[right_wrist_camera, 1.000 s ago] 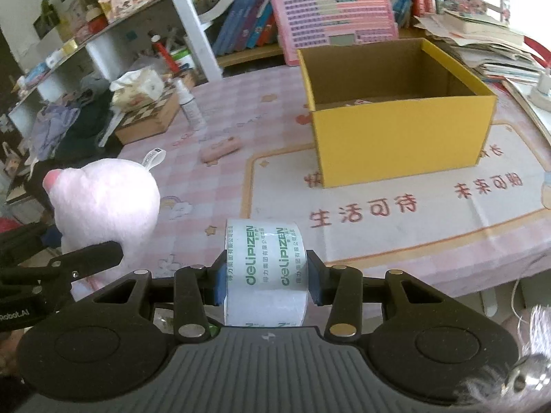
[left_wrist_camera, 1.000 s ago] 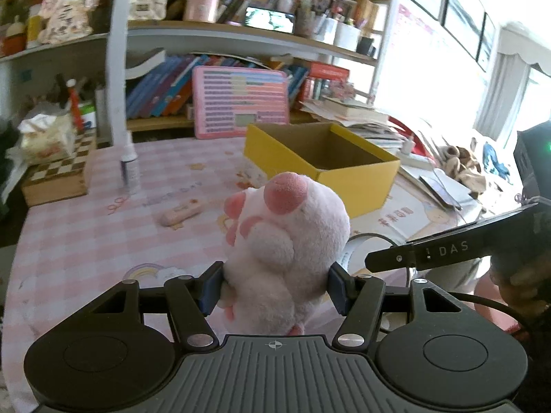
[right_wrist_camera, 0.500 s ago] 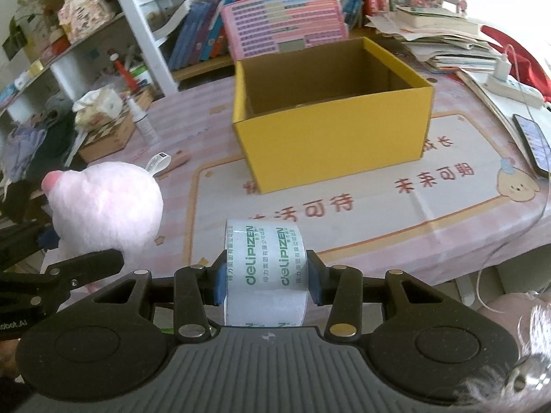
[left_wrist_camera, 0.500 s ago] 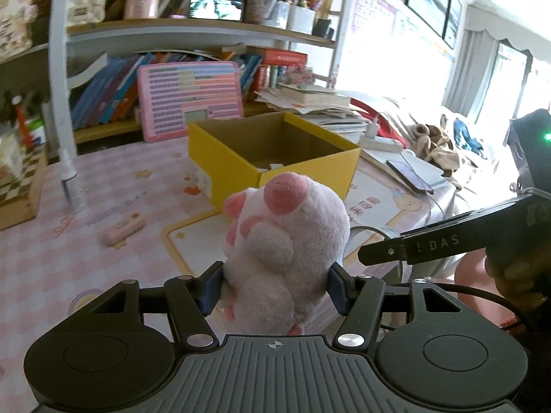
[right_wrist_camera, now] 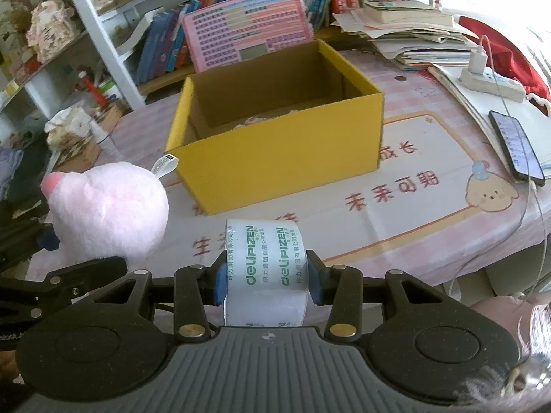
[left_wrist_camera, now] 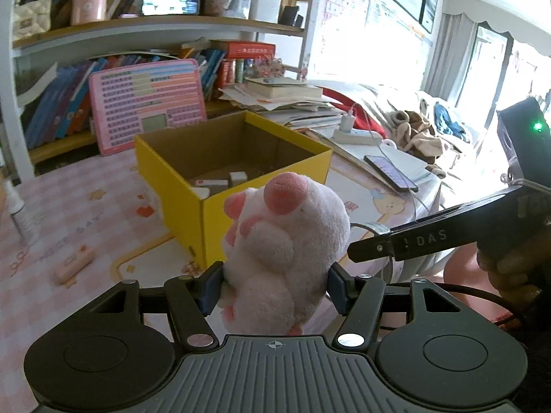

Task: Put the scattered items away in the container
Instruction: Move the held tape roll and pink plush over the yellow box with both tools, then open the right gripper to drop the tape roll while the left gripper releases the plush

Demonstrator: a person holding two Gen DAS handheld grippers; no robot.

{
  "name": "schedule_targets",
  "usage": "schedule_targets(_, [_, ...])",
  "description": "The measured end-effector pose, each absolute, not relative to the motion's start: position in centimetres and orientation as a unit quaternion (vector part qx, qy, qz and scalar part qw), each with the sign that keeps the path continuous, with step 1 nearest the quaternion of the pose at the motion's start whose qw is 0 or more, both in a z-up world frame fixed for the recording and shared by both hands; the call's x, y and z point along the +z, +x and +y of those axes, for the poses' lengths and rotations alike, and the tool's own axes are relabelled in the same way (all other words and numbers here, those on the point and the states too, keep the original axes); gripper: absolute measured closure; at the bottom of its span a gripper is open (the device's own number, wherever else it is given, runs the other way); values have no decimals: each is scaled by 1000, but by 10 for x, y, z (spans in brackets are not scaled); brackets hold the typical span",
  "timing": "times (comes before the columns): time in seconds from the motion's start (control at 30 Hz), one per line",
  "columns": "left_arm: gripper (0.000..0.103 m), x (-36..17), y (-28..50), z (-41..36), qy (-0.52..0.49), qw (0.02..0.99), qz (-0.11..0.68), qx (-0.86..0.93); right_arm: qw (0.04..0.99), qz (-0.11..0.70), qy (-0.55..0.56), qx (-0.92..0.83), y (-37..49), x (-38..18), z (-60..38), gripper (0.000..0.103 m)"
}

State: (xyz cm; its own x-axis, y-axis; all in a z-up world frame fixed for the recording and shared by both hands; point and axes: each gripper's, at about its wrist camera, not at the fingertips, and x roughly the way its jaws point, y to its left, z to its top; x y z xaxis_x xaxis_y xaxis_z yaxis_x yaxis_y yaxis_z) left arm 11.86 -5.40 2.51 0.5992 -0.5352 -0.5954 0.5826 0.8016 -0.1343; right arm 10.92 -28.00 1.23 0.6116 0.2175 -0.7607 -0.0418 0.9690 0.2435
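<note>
Entry: carrying two items to the box.

Left claw [left_wrist_camera: 273, 287]: closed on one pink plush toy [left_wrist_camera: 289, 237], pads pressing into its sides, toy held low centre of the left wrist view. Right claw [right_wrist_camera: 266, 284]: closed on one roll of clear tape [right_wrist_camera: 265, 265] with green print, low centre of the right wrist view. Both items are in the air, short of the yellow box [right_wrist_camera: 275, 158], which sits mid-frame on the table [right_wrist_camera: 430, 206] with its top open.

Handling note, as judgement: each load should pass above the near wall of the box before release, and the two claws are best let go one after the other, since they hang close side by side. The plush is soft and bulky; it should drop from over the middle of the box so it does not catch on the rim. The tape roll can roll, so a low release on the box floor suits it better.

Count:
- plush toy, one, held
- tape roll, one, held
- yellow box, one
- small white tiles [left_wrist_camera: 220, 183] on the box floor, about three visible; more may be hidden
- small pink tube [left_wrist_camera: 73, 267], one, loose on the table, lower left of the left view
- small white bottle [left_wrist_camera: 19, 211], one, far left edge
- phone [right_wrist_camera: 516, 146], one, right side
</note>
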Motion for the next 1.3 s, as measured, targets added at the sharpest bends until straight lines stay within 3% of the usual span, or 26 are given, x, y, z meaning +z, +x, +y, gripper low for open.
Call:
schedule_targets(0.23, [42, 25, 141, -87, 33, 895, 310, -319, 895, 430, 100, 67, 133, 12, -311, 62])
schedule_targets(0.67, [41, 64, 214, -112, 21, 939, 234, -252, 937, 319, 60, 133, 227, 63, -340, 62])
schedule_targets(0.87, [41, 47, 269, -120, 52, 939, 273, -202, 929, 316, -4, 192, 293, 53, -320, 62])
schedule_targets(1.3, [39, -1, 345, -139, 122, 910, 363, -156, 866, 407, -128, 261, 402, -13, -279, 62])
